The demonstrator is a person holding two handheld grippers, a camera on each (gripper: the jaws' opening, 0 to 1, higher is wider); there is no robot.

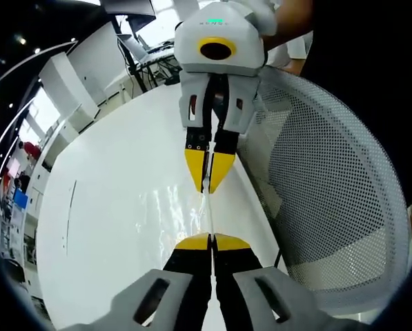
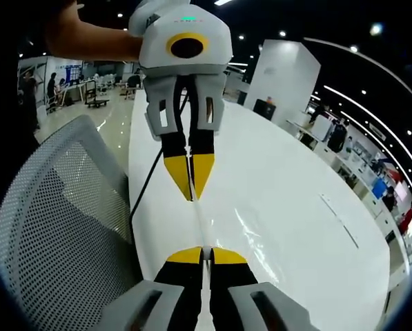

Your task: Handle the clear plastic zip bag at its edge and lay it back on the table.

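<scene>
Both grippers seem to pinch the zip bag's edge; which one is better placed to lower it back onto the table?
Neither clearly. The left gripper and the right gripper are each shut on opposite ends of the zip bag edge, stretched above the white table. Lowering both together looks safest; the mesh chair sits beside them.

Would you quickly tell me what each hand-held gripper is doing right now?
Left hand-held gripper: shut on the clear zip bag.
Right hand-held gripper: shut on the same bag's edge.

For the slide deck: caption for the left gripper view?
Both claws, left and right, pinch the clear bag's edge taut above the white table.
</scene>
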